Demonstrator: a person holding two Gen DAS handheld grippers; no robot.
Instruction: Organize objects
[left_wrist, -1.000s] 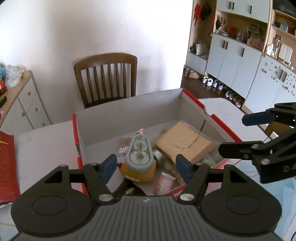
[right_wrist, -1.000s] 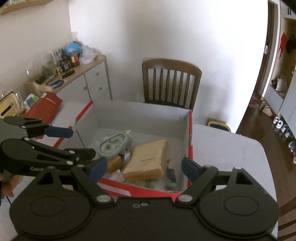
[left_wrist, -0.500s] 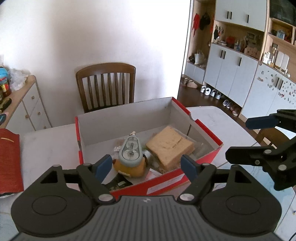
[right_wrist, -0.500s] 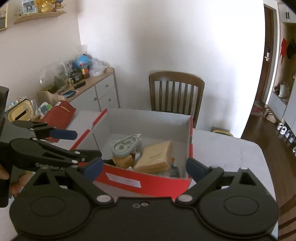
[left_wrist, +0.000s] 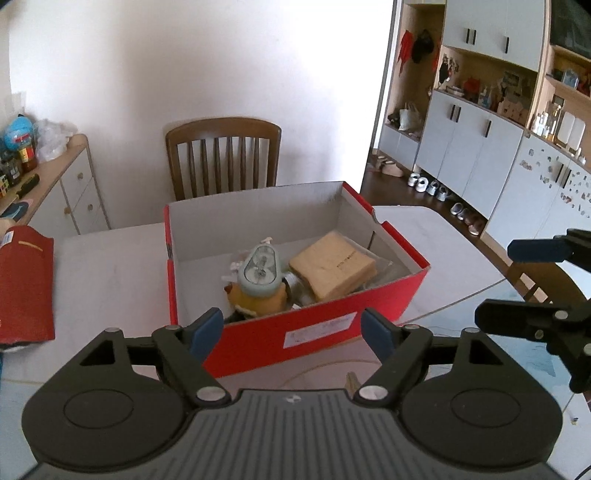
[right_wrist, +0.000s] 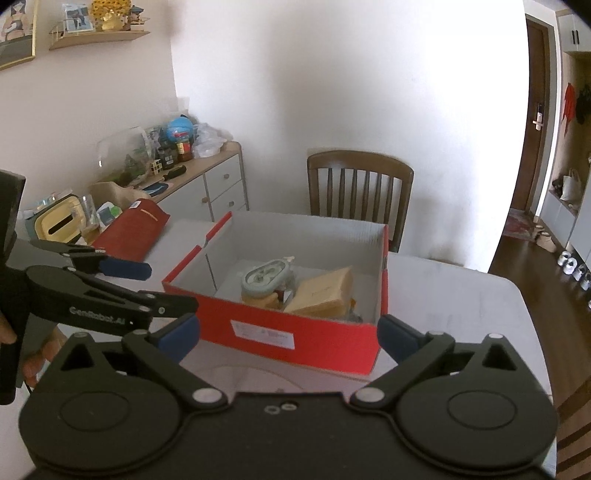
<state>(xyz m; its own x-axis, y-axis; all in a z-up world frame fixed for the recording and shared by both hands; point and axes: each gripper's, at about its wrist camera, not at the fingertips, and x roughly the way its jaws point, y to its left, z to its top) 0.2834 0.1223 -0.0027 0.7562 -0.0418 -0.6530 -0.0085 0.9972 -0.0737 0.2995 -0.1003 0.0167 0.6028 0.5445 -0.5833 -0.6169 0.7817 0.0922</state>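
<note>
left tongs (left_wrist: 293, 330) just widened, wide, empty; right tongs (right_wrist: 288, 338) just widened, widest, empty; box (left_wrist: 317, 325) untouched

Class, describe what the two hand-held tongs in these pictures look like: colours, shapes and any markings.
Both tongs, left and right, are matte black: ribbed body, two round discs, silver pivot screws, angled link arms tipped with blue pads. White lettering marks the left one's arm in the right wrist view.

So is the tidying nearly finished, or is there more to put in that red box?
Several things already lie in the red box: a pale green oval case, a tan packet and small bits beneath. Nothing is in hand: the left gripper and right gripper are both open and empty, their jaws having just been opening. The red folder on the table may be left.
</note>
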